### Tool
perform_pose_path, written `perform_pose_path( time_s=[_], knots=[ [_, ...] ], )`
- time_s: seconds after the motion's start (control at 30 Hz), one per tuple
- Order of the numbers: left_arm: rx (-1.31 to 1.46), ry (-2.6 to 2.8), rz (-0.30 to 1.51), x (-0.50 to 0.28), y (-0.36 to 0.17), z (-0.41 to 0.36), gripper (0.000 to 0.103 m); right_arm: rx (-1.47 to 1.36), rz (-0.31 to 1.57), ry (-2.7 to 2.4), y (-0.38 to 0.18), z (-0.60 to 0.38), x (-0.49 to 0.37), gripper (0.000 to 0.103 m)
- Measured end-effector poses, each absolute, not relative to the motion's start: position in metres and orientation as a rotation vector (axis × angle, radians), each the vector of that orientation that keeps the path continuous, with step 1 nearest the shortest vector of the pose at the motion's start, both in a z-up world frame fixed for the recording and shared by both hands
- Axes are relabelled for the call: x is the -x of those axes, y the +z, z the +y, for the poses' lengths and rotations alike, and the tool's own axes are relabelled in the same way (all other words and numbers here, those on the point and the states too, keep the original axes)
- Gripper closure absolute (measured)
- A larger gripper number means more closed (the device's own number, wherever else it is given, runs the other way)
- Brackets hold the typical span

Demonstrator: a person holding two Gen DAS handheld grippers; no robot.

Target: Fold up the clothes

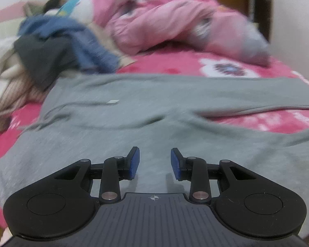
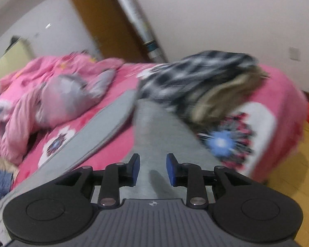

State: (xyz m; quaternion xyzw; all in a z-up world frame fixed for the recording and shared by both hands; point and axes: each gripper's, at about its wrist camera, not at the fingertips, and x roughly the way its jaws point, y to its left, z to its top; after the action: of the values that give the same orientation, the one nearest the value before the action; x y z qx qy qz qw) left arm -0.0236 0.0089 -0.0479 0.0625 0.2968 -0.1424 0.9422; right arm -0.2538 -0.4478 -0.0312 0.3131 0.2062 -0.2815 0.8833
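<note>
A: Where does the folding stand?

B: Barely begun, I'd judge. The grey garment (image 1: 154, 111) lies spread across the pink bed (image 1: 175, 65), mostly flat with a few wrinkles. One long grey part (image 2: 105, 123) runs off on its own, apart from the main body, with bedsheet showing between them. No fold line that I can make out.

A: And the claws?

B: The left claw (image 1: 155, 163) is over the grey fabric, fingers parted, nothing between the blue pads (image 1: 135, 162). The right claw (image 2: 152, 168) is the same: spread wide, empty, grey cloth lying beneath the gap rather than pinched in it.

A: Is it a shirt or trousers?

B: The pictures are blurred, so I can't say for certain; the long part could be a sleeve or a leg.

A: What else waits?

B: A heap of blue and dark clothes (image 1: 68, 47) just beside the garment's far corner, a checked piece (image 2: 195, 76) with a tan one under it beyond the right claw, and the pink quilt (image 1: 164, 20) bunched further back. All of that looks unfolded, so nearly the whole job is left.
</note>
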Motion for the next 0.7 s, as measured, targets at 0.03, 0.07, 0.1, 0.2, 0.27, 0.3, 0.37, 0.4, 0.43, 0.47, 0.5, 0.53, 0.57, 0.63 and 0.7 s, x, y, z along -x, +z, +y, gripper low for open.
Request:
perform_pose_path(
  time_s=[0.03,0.07,0.1,0.2,0.27,0.3,0.37,0.4,0.43,0.47,0.5,0.53,0.57,0.63,0.7],
  knots=[
    [-0.138,-0.335,0.593,0.027,-0.045,0.001,0.070,-0.657,0.443,-0.560,-0.030,-0.450,0.244,0.072],
    [-0.153,-0.395,0.585,0.030,-0.041,-0.010,0.070,-0.660,0.446,-0.550,-0.029,-0.453,0.238,0.072],
    [-0.168,-0.459,0.578,0.034,-0.037,-0.022,0.070,-0.659,0.441,-0.546,-0.026,-0.455,0.233,0.072],
    [-0.239,-0.706,0.578,0.042,-0.023,-0.070,0.063,-0.657,0.417,-0.565,-0.017,-0.468,0.228,0.072],
    [-0.313,-0.855,0.580,0.046,-0.014,-0.108,0.058,-0.641,0.408,-0.585,-0.012,-0.476,0.229,0.072],
    [-0.354,-0.913,0.570,0.049,-0.010,-0.128,0.057,-0.626,0.413,-0.591,-0.010,-0.481,0.229,0.072],
    [-0.438,-1.024,0.544,0.052,-0.006,-0.166,0.053,-0.594,0.424,-0.594,-0.007,-0.489,0.230,0.072],
    [-0.482,-1.073,0.531,0.053,-0.005,-0.185,0.052,-0.567,0.437,-0.587,-0.004,-0.494,0.229,0.072],
    [-0.528,-1.106,0.521,0.054,-0.008,-0.203,0.052,-0.538,0.450,-0.581,-0.002,-0.498,0.228,0.072],
    [-0.571,-1.129,0.513,0.054,-0.012,-0.219,0.052,-0.505,0.465,-0.570,0.001,-0.502,0.225,0.072],
    [-0.605,-1.150,0.512,0.053,-0.018,-0.234,0.052,-0.467,0.489,-0.550,0.003,-0.507,0.220,0.072],
    [-0.629,-1.166,0.516,0.054,-0.023,-0.248,0.052,-0.428,0.517,-0.521,0.006,-0.512,0.214,0.072],
    [-0.653,-1.182,0.518,0.054,-0.029,-0.260,0.052,-0.393,0.541,-0.497,0.009,-0.515,0.209,0.072],
    [-0.693,-1.196,0.513,0.057,-0.042,-0.278,0.052,-0.305,0.581,-0.451,0.014,-0.516,0.199,0.072],
    [-0.716,-1.197,0.507,0.058,-0.052,-0.288,0.054,-0.209,0.620,-0.410,0.019,-0.515,0.188,0.072]
  ],
)
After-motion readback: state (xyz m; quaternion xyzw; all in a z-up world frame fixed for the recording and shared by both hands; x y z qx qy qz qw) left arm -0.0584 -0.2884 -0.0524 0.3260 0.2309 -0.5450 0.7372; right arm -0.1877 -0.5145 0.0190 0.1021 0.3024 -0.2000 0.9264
